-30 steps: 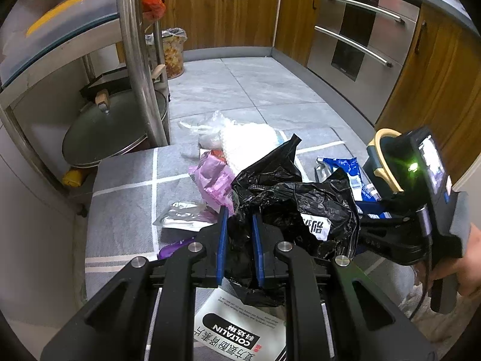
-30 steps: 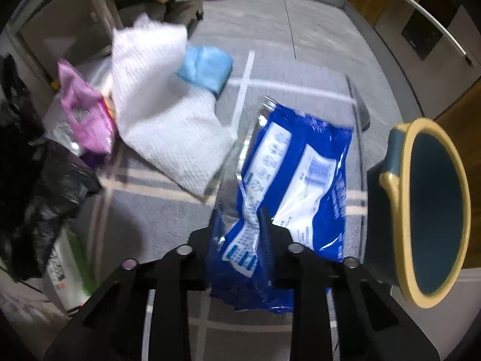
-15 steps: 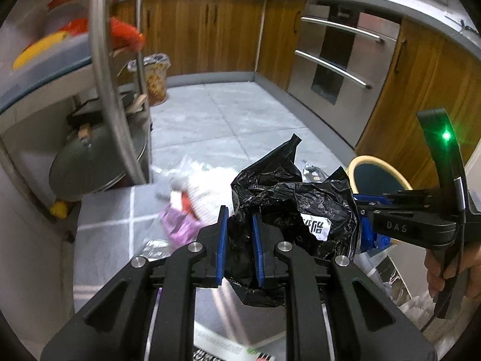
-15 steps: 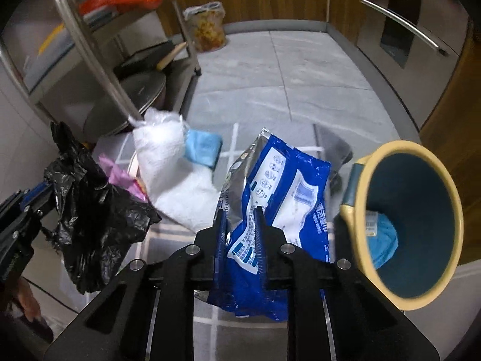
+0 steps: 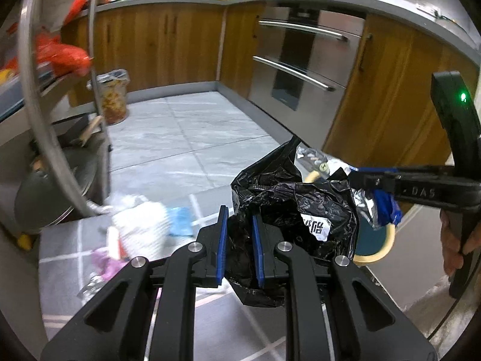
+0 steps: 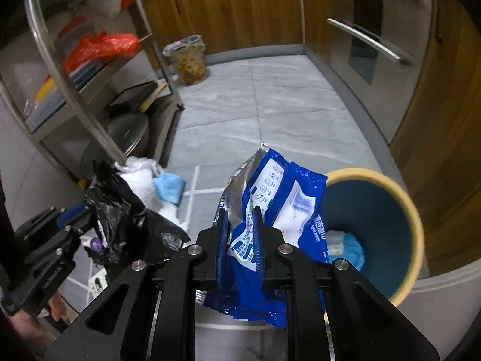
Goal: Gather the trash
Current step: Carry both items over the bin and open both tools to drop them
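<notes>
Right wrist view shows you the blue wipes packet (image 6: 270,210) pinched between your right gripper (image 6: 240,231) jaws, which have just been closing on it; the packet hangs in the air just left of the mouth of the teal bin with the cream rim (image 6: 387,210), its right edge overlapping the rim from this angle. Inside the bin a light-blue crumpled piece (image 6: 345,245) lies at the bottom. To your left, your left gripper (image 5: 239,234) has its jaws clamped on the crumpled black plastic bag (image 5: 294,207), lifted clear of the grey checked tabletop (image 5: 60,258); a white label with dark print shows on the bag's right side. In the left wrist view the bag sits in front of the bin, with the packet's silver edge showing beyond it. On the tabletop behind lie a white paper towel (image 6: 144,180), a light-blue cloth (image 6: 170,191) touching it, and a pink wrapper (image 5: 105,260) near the towel. A steel rack (image 6: 90,114) with an orange bag (image 6: 102,46) on its shelf stands at the left, and a lined waste basket (image 6: 188,60) stands on the tiled floor near the wooden cabinets.
</notes>
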A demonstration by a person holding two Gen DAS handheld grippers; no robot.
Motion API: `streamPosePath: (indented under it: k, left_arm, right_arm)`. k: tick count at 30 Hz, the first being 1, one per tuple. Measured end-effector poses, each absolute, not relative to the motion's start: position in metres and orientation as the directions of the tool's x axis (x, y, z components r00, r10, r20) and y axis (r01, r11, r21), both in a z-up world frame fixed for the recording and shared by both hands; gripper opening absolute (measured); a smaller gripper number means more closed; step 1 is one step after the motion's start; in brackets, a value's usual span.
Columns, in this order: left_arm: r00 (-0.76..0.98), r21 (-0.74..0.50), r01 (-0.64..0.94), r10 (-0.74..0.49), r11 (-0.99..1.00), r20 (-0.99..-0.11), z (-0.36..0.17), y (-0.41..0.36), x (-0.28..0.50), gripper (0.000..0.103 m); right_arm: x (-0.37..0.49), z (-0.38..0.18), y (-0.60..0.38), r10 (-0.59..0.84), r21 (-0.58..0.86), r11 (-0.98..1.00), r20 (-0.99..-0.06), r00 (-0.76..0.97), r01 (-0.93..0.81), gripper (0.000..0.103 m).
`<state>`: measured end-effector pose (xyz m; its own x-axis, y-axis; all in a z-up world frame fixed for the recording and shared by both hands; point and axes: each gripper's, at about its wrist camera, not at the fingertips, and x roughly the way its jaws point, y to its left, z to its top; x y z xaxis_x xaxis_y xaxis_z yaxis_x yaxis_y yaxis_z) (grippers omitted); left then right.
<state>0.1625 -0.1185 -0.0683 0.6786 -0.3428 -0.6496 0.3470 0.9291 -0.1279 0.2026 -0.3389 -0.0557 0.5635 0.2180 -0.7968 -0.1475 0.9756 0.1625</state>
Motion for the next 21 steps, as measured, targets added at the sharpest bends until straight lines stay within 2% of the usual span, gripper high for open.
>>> streamPosePath:
  k: [5,14,21]
  left_arm:
    - [0.660,-0.127,0.423,-0.401,0.897,-0.635,-0.066,-0.156,0.166,0.015]
    - [0.608,-0.108,0.531,-0.466,0.841,-0.642,-0.080,-0.224,0.185,0.015]
    - [0.532,-0.170,0.555,-0.505,0.814,-0.680,-0.118,-0.269,0.205,0.015]
  right_arm:
    - [0.196,-0.051,-0.382,0.171,0.136,0.985,-0.796,0.580,-0.103,0.016]
    - [0.204,-0.066,-0.437,0.157,0.231,0.972,-0.793,0.589,0.051,0.016]
    - [0.219,-0.101,-0.472,0.167,0.286,0.941,-0.858,0.487,0.180,0.016]
